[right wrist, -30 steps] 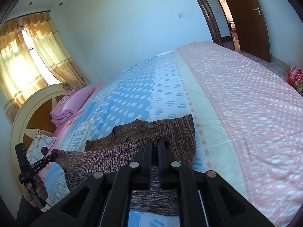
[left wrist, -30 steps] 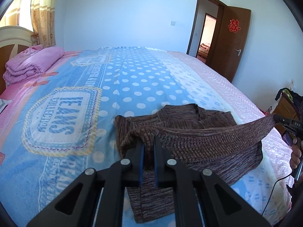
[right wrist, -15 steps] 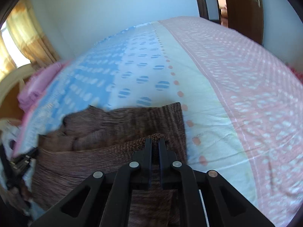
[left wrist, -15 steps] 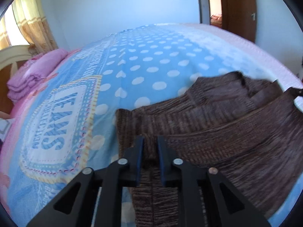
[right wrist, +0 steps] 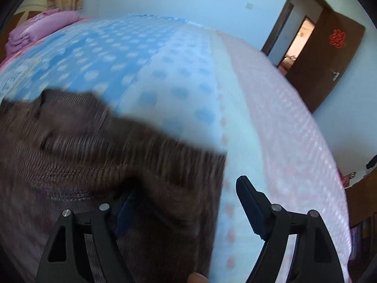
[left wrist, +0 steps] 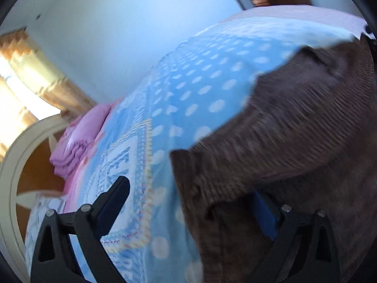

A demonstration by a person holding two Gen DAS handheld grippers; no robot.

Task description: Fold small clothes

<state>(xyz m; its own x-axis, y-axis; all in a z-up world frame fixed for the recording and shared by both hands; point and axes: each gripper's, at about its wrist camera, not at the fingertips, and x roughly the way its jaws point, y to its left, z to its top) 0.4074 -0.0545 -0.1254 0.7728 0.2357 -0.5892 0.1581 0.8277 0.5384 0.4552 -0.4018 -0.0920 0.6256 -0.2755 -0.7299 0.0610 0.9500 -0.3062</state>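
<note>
A brown knitted garment (left wrist: 294, 136) lies folded over on the blue dotted bedspread (left wrist: 188, 94). My left gripper (left wrist: 195, 202) is open, its jaws wide apart; the left finger stands over the bedspread and the right finger is partly under a fold of the knit. In the right wrist view the garment (right wrist: 94, 165) fills the lower left. My right gripper (right wrist: 186, 200) is open too; its left finger is tucked by the folded edge, its right finger over the bedspread (right wrist: 271, 141). Both views are motion-blurred.
A folded pink quilt (left wrist: 77, 141) lies by the cream headboard (left wrist: 14, 165) with curtains behind. In the right wrist view a brown door (right wrist: 329, 54) stands open at the far right, and wooden furniture (right wrist: 360, 200) is beside the bed.
Both grippers were shut on the garment's lifted edge; they have carried it forward over the rest, opened wide and let it drop. Both cameras have tilted.
</note>
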